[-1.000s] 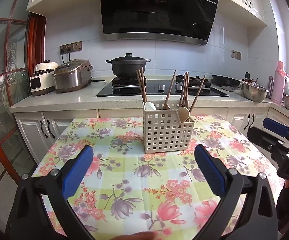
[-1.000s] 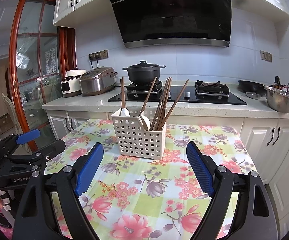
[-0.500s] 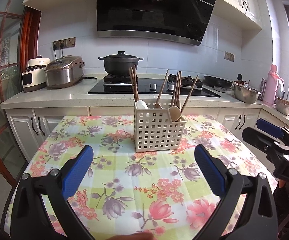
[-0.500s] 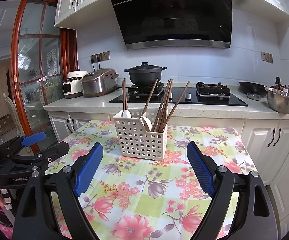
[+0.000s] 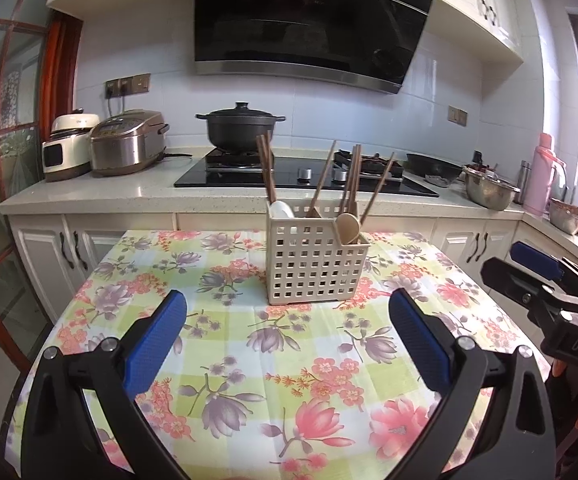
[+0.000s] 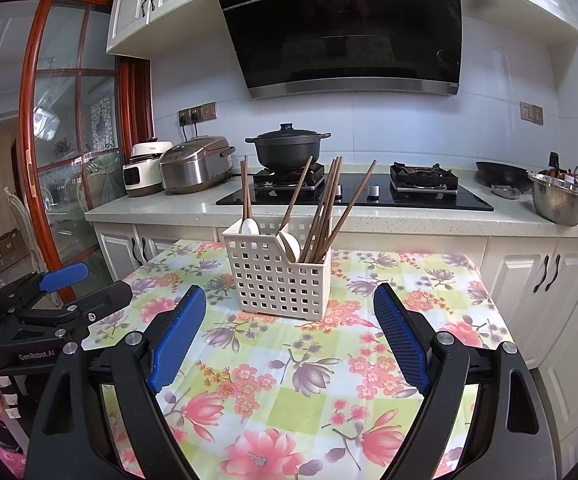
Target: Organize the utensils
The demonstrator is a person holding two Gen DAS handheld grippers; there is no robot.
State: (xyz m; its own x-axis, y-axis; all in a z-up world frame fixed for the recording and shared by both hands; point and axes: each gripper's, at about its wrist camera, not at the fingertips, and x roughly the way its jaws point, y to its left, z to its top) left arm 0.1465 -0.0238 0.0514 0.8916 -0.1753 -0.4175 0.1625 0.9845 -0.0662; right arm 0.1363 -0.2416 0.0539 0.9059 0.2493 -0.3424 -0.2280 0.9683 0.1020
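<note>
Both the left gripper (image 5: 287, 316) and right gripper (image 6: 289, 312) hang open and empty near a light, rigid perforated caddy (image 5: 316, 258) mid-table, its slim, likely slippery wooden chopsticks (image 6: 329, 204) best pinched at their upper shafts.

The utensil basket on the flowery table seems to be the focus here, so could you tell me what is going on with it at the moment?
A person holds a set of tongs in each hand over the floral tablecloth. Both the left tongs and the right tongs are open, empty and aimed at the cream utensil basket, touching nothing. The basket stands upright in mid-table, already holding wooden chopsticks and pale spoons. No loose utensils show on the cloth.
</note>
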